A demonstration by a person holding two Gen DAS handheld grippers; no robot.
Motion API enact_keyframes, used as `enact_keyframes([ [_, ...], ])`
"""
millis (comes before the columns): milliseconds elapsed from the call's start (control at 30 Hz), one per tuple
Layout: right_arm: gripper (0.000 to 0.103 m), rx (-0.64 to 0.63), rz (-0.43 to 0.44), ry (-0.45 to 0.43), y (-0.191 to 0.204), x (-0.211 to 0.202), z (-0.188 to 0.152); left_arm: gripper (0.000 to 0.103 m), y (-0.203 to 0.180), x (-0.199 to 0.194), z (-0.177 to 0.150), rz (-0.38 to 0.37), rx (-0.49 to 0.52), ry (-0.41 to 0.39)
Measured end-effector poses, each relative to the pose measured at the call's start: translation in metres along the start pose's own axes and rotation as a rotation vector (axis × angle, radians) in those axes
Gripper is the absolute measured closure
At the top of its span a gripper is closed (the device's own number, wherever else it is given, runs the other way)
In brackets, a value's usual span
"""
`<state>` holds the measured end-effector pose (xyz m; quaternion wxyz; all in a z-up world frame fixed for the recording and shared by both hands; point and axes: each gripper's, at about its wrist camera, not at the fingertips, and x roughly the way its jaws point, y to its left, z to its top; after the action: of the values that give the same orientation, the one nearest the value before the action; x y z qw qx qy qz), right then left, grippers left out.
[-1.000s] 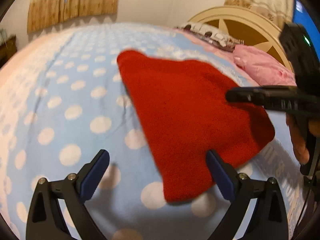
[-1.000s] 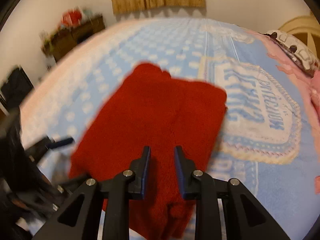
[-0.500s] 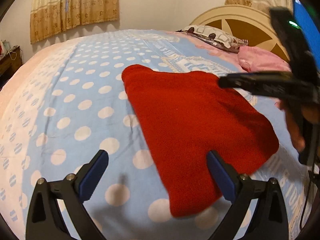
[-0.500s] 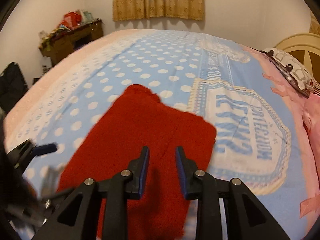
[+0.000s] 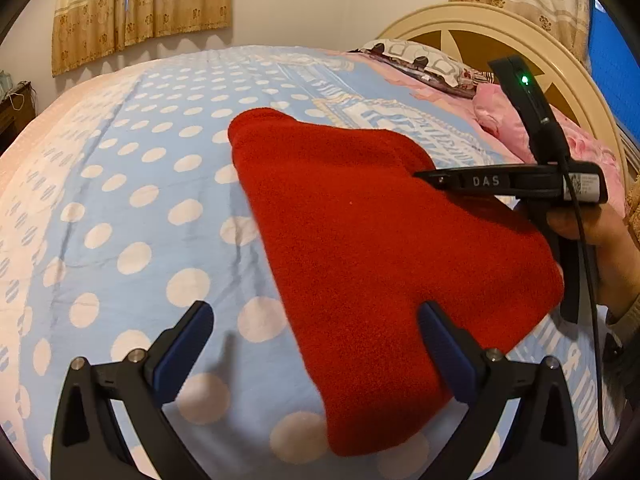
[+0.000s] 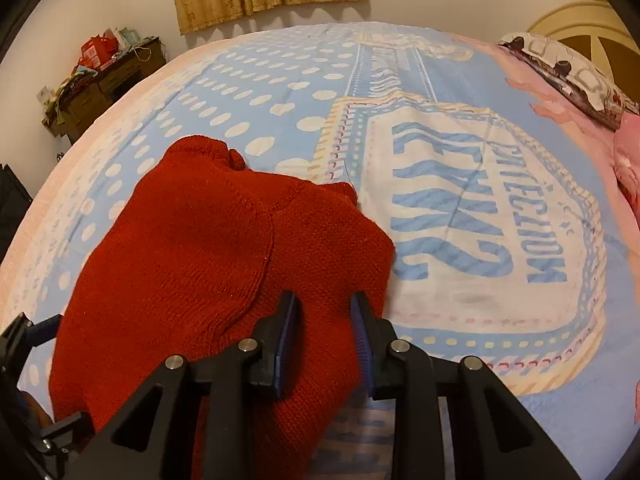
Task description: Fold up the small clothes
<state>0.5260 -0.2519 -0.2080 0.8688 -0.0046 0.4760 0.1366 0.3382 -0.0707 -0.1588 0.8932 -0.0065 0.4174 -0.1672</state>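
Though blurred, red sweater (image 6: 200,264) under right gripper (image 6: 325,336)

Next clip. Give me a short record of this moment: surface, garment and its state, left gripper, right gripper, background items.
surface: bed with blue polka-dot bedspread
garment: red knitted sweater, lying flat on the bedspread, partly folded
left gripper: jaws wide open, above the sweater's near edge, holding nothing
right gripper: jaws narrowly apart over the sweater; no cloth seen pinched between them
right hand: holding the gripper's handle beside the sweater
background: cream headboard, patterned pillow, curtains, cluttered wooden cabinet
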Motion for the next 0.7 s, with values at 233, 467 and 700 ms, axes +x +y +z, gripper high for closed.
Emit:
enact_keyframes([
  [233,0.071,0.046,0.042,-0.026,-0.008,-0.006,-0.004,0.0,-0.003,-0.008,0.003,0.019,0.024,-0.006],
  [467,0.05,0.068,0.041,-0.041,-0.016,-0.013,-0.006,0.0,0.022,-0.023,0.01,0.016,-0.077,-0.081],
  [700,0.046,0.127,0.116,-0.023,-0.03,-0.004,-0.01,0.0,0.029,0.003,0.0,-0.07,-0.141,-0.016],
])
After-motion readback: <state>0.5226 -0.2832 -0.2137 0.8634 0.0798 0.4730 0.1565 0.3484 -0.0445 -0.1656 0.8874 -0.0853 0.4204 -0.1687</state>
